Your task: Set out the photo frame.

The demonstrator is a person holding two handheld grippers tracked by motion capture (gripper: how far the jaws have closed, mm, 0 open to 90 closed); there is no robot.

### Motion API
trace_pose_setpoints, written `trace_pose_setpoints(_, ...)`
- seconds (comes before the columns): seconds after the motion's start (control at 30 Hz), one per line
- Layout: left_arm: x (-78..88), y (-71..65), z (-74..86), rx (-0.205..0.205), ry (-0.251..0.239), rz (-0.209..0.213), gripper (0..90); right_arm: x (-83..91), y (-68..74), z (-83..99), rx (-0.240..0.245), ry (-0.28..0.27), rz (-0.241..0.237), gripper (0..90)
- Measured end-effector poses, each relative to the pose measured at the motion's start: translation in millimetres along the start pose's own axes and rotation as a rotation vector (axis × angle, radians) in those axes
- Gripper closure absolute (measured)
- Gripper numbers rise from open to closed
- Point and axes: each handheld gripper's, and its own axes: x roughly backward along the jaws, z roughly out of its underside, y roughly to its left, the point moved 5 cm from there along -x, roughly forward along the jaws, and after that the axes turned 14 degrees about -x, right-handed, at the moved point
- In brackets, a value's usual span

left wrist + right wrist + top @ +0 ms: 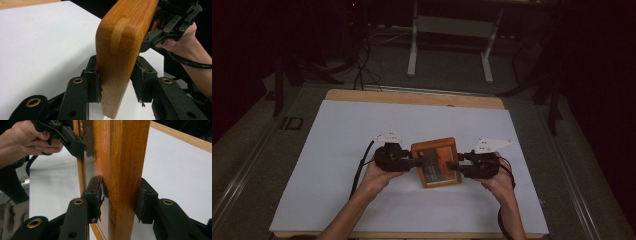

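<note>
Rubber pads pinch from both sides: your left gripper (419, 162) clamps the left edge of the wooden picture frame (436, 162), your right gripper (453, 165) the right, carrying it level above the middle of the white sheet (337, 165).

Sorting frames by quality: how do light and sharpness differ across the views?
High view: dim, dark surroundings, frame small and soft on the white sheet. Left gripper view: bright, sheet nearly washed out, wood grain sharp. Right gripper view: glare on the frame's glass, near jaws slightly soft.
</note>
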Motion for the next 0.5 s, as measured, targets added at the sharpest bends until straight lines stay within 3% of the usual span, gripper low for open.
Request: trace_pose_setpoints(0.5,18.8,8.0,-2.3,0.033,-0.045,-0.025,62.2,-15.1,5.3,-5.3,-0.072,-0.041,-0.042,61.0)
